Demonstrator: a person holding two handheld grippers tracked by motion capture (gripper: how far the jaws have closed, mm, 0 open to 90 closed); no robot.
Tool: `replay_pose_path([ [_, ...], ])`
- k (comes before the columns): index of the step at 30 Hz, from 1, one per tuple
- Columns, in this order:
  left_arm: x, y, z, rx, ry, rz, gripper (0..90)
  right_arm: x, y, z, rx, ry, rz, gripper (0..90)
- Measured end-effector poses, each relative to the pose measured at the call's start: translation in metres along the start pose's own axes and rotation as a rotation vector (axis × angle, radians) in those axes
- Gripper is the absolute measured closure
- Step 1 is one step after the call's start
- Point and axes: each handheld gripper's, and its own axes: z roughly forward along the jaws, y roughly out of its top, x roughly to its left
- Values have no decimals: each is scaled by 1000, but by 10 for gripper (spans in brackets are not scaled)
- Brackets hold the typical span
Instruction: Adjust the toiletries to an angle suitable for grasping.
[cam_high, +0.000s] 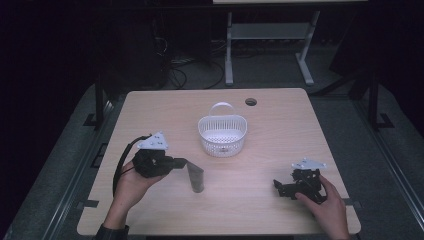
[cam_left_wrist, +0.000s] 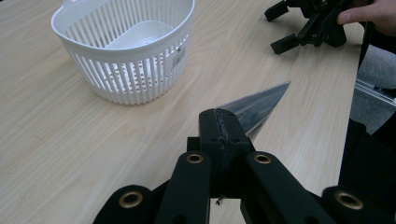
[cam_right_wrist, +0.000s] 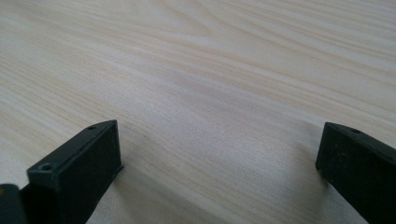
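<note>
left tongs (cam_left_wrist: 223, 135): pinching dark foil pouch (cam_left_wrist: 256, 106) by its edge | right tongs (cam_right_wrist: 219, 163): spread, empty, low over table (cam_right_wrist: 210, 70)

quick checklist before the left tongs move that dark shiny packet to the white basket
1. Grip: left tongs shut on the dark packet at its top edge: ok.
2. Packet hangs upright below the grip; whether its bottom touches the table: cannot tell.
3. White basket upright, mouth open: ok.
4. Basket contents: looks empty in the left gripper view: ok.
5. Path from packet to basket shows bare table: ok.
6. Right tongs open, low at the table's right side, away from the basket: ok.
</note>
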Motion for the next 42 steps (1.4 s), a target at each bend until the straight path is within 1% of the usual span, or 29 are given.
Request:
replay_pose_path([
  [9,6,1,6,6,14,-6,897,0,0,0,0,1,2,0],
  [21,11,4,12,8,14,-1,897,0,0,0,0,2,1,0],
  [25,11,2,11,7,15,2,897,0,0,0,0,1,0,0],
  [29,11,-1,6,-1,16,-5,891,0,0,0,0,1,1,0],
  [32,11,-2,4,4,14,-1,806,0,0,0,0,1,0,0],
  [33,11,-2,4,2,14,-4,806,0,0,0,0,1,0,0],
  [34,10,-3,4,6,9,-8,745,0,0,0,0,1,0,0],
  [35,10,-3,4,6,9,-8,722,0,0,0,0,1,0,0],
  [36,10,-3,3,10,3,-11,663,0,0,0,0,1,0,0],
  [37,10,-3,3,13,1,-11,663,0,0,0,0,1,0,0],
  [38,9,-3,3,12,1,-13,630,0,0,0,0,1,0,0],
  [39,9,-3,2,11,-8,-19,540,0,0,0,0,1,1,0],
  [41,9,-3,1,7,-9,-20,459,0,0,0,0,1,0,0],
  [42,8,-4,1,12,-15,-17,459,0,0,0,0,1,1,0],
])
